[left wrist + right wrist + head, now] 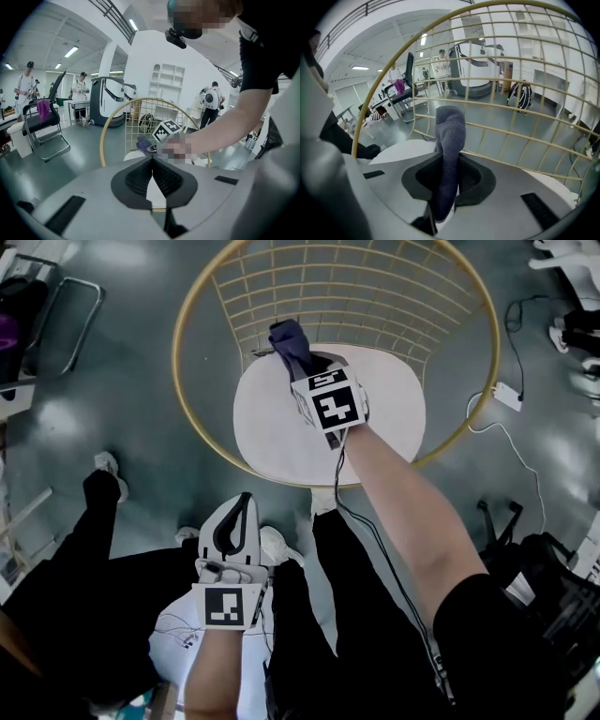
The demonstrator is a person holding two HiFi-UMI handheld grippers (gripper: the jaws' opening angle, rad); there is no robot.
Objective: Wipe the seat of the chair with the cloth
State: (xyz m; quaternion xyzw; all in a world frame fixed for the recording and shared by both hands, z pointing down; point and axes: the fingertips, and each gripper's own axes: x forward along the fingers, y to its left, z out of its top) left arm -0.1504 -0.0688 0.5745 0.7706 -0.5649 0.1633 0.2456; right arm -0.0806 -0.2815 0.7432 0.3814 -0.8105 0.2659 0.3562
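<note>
The chair has a round gold wire back (375, 287) and a white seat (272, 427). My right gripper (302, 364) reaches over the seat's far side, shut on a dark blue cloth (289, 341) that sticks out past its tips. In the right gripper view the cloth (450, 136) stands pinched between the jaws, with the seat (401, 150) and wire back (511, 108) beyond. My left gripper (244, 501) hangs near the person's legs, short of the chair, jaws shut and empty. In the left gripper view, the left gripper (152, 160) faces the chair (112, 122) and the cloth (143, 143).
A metal folding chair (66, 315) stands at the far left. A white adapter with a cable (507, 395) lies on the floor right of the chair, and a black bag (544, 568) sits nearer. Several people stand far off in the hall (26, 86).
</note>
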